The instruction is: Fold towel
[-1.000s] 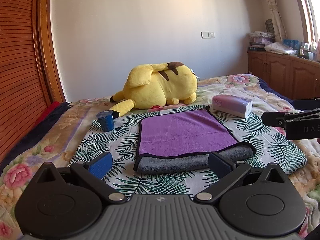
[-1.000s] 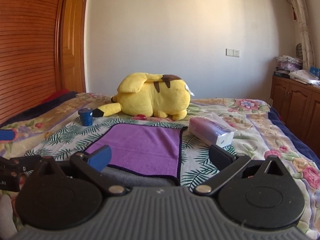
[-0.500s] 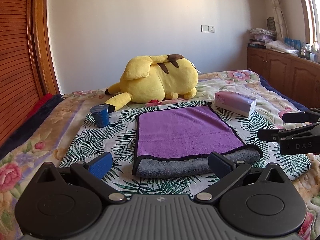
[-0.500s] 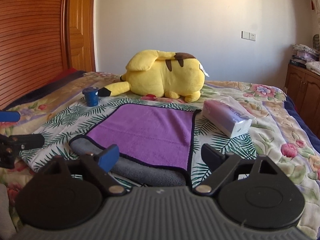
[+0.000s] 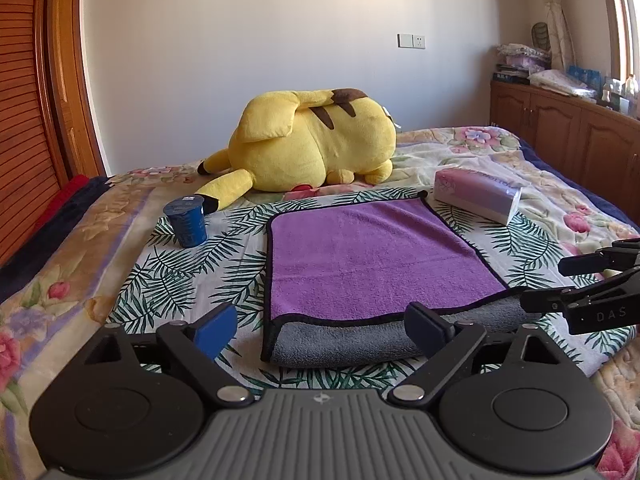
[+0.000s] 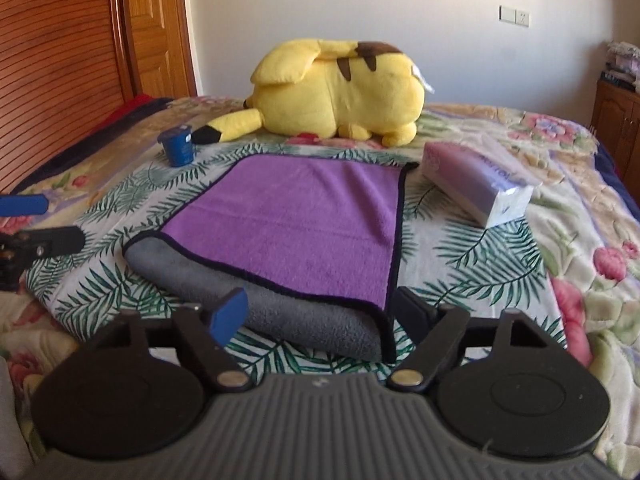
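Note:
A towel, purple on top and grey underneath with a dark hem, lies folded over on the leaf-print cloth on the bed; it also shows in the right wrist view. Its grey folded edge faces me. My left gripper is open and empty, just short of the towel's near left corner. My right gripper is open and empty, over the near right part of the grey fold. The right gripper's fingers also show at the right edge of the left wrist view.
A yellow plush toy lies behind the towel. A blue cup stands to the towel's left. A pink tissue pack lies to its right. Wooden cabinets stand at the far right, a wooden door at the left.
Both grippers have moved closer to the towel's near edge and lower. The right gripper has drawn in toward the towel's right corner. The towel has not moved.

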Available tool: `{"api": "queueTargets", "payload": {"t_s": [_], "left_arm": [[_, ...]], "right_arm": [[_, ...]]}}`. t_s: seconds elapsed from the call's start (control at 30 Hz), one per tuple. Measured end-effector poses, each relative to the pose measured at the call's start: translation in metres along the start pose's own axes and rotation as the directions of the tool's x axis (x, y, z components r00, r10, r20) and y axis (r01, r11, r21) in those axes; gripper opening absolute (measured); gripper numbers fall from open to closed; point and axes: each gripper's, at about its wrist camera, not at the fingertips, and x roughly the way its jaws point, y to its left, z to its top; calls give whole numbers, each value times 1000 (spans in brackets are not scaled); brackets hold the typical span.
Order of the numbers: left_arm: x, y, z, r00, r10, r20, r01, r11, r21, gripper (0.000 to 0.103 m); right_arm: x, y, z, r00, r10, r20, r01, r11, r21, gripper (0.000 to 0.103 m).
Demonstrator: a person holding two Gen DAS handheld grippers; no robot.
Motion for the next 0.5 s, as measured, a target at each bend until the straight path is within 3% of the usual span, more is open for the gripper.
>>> {"api": "queueTargets", "payload": {"t_s": [0.5], "left_arm": [[41,24,8,1000,-13,-19,12,999,-31,67]], "right_arm": [[27,-10,1,998,-2,-56,1,1000,-7,68]]}}
